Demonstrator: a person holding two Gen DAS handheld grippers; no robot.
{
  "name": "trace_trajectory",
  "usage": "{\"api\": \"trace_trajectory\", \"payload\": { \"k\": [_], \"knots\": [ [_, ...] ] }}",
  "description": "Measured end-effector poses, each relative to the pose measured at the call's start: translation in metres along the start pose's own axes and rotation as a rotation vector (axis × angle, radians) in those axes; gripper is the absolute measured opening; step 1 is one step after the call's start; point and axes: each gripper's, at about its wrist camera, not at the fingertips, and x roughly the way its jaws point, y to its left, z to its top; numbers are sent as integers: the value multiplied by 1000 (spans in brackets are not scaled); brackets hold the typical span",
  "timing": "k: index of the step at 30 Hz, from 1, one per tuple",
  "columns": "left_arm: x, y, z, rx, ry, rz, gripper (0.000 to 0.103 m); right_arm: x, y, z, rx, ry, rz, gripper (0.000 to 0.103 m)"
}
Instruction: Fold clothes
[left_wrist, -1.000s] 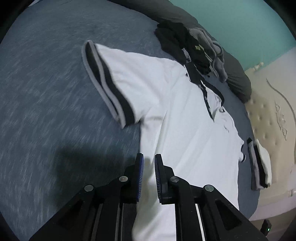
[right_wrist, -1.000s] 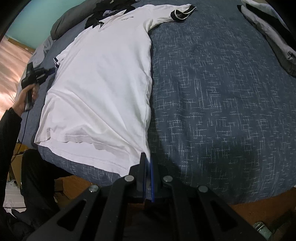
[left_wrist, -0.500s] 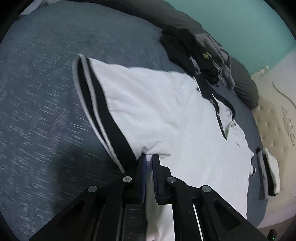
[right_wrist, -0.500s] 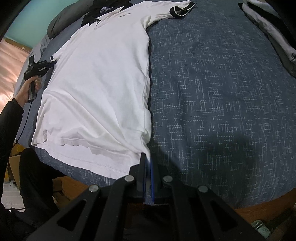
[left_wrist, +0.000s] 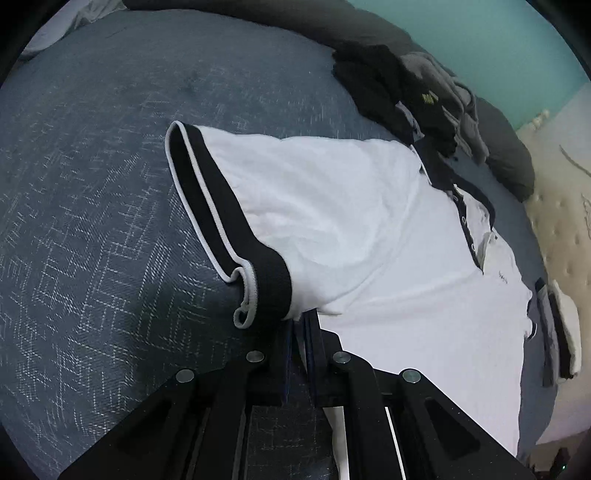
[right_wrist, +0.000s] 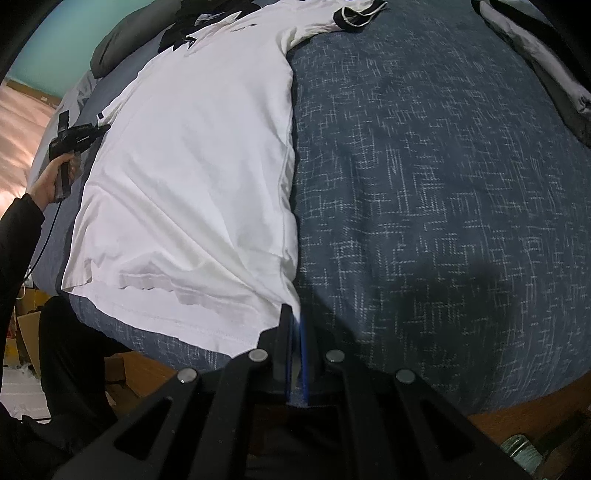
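Polo shirt (right_wrist: 192, 177) lies spread on the bed (right_wrist: 424, 184). My left fingers (left_wrist: 291, 328) pinch its sleeve (left_wrist: 266, 280); my right fingers (right_wrist: 286, 321) clamp the hem corner. I fear the thin cloth slips out if I pull unevenly.

one white polo shirt (left_wrist: 369, 221), two grippers, one folded garment (left_wrist: 561, 332), one bed (right_wrist: 424, 184)

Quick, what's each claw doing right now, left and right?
Left claw: closed on the white polo shirt at its sleeve, beside the black cuff.
Right claw: closed on the shirt's bottom hem corner.
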Motion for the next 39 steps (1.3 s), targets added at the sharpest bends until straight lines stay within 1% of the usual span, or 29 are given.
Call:
{"api": "trace_trajectory", "payload": {
  "k": [1,5,9,14,15,16,17,18,19,24,27,28,29,30,33,35,39],
  "knots": [
    [-4,2,0,-19,-7,-17,10,-1,0,0,1,-3,3,3],
    [-23,12,-2,-51,6,-39,12,-6,0,1,-8,-18,12,3],
    [-43,17,-13,-46,3,-46,13,-7,3,1,-11,-29,26,3],
    [-54,16,-29,-32,1,-61,13,-5,7,-1,-11,-34,38,3],
    [-54,18,-30,-45,-4,-69,15,-5,7,-3,-8,-34,40,3],
    [-54,19,-30,-63,-9,-79,21,-5,7,-4,-6,-33,42,3],
    [-53,21,-30,-82,-14,-89,25,-5,7,-4,-6,-32,41,3],
    [-53,23,-29,-105,-23,-98,32,-5,6,-5,-6,-32,40,3],
    [-53,24,-28,-122,-30,-104,36,-5,6,-6,-4,-31,39,3],
    [-42,26,-14,-151,-55,-115,36,-4,3,-4,12,-26,31,3],
    [-32,28,-10,-155,-52,-113,33,-1,2,0,14,-16,27,3],
    [-29,28,-9,-151,-50,-114,20,0,2,1,15,-13,26,3],
    [-26,28,-8,-142,-46,-108,11,0,2,2,14,-13,27,3],
    [-25,29,-8,-135,-49,-96,6,-2,3,2,11,-17,29,3],
    [-32,38,-6,-163,-77,-70,6,-5,5,3,1,-28,36,3],
    [-43,43,-8,-175,-81,-41,5,-8,7,3,-5,-36,40,3],
    [-68,47,-19,-179,-48,-70,6,-12,10,3,-18,-51,50,3]
  ]
}}
